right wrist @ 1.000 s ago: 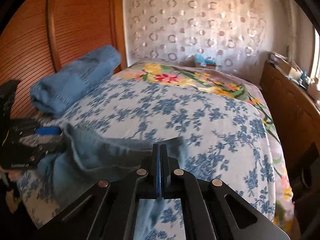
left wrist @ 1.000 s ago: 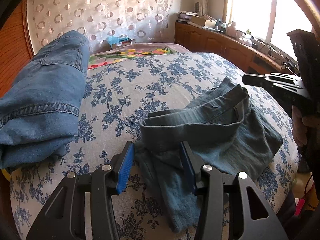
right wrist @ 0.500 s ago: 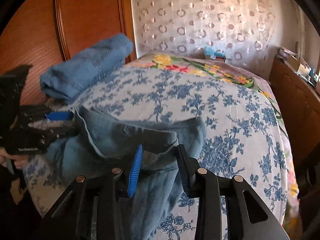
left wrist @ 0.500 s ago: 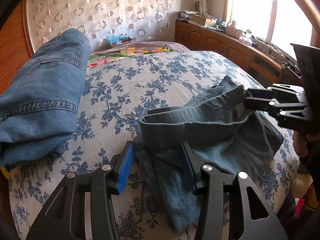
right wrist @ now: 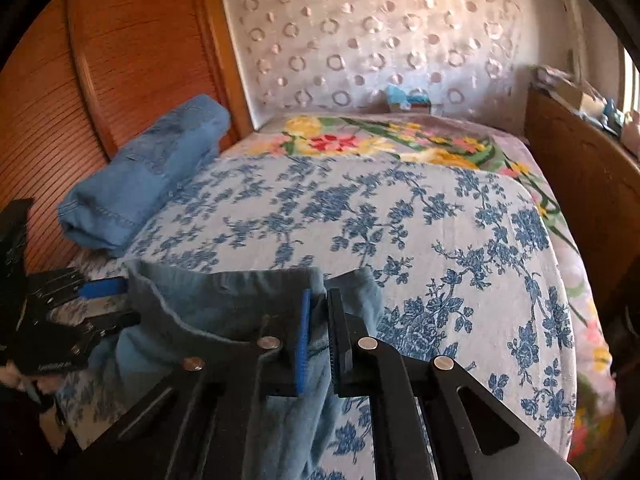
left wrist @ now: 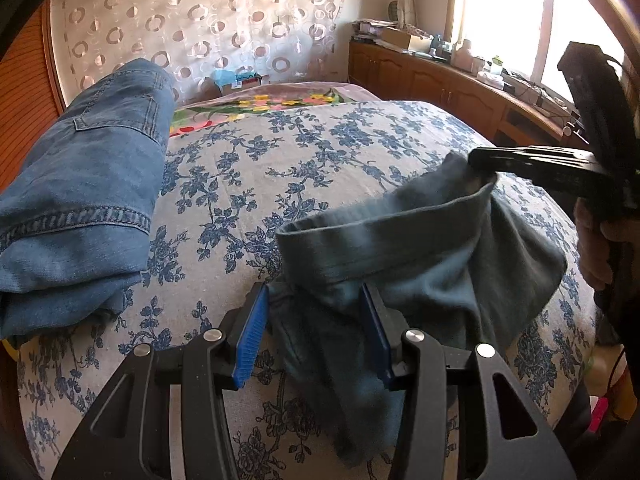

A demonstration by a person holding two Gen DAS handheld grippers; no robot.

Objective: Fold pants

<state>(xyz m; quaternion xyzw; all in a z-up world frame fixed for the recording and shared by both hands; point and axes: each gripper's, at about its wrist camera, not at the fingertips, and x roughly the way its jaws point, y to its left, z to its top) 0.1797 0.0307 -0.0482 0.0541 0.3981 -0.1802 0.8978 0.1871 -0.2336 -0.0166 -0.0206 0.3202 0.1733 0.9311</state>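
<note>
Covering bed (left wrist: 320, 152), blue-flowered spread bore everything. Folded jeans (left wrist: 80, 200) lay at bed's left edge, well apart from pants. Grey-blue pants (left wrist: 420, 248) lay crumpled at bed's near edge. Left gripper (left wrist: 316, 332) straddled pants' waistband corner, jaws parted. Right gripper (right wrist: 318, 336), jaws just closing, pinched waistband's opposite end.

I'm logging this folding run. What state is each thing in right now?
grey-blue pants: unfolded, bunched at the bed's near edge, waistband lifted.
blue jeans: folded, lying at the bed's side.
right gripper: jaws just closing, pinching the waistband.
left gripper: jaws apart, pants fabric between them.
bedspread: spread flat.
</note>
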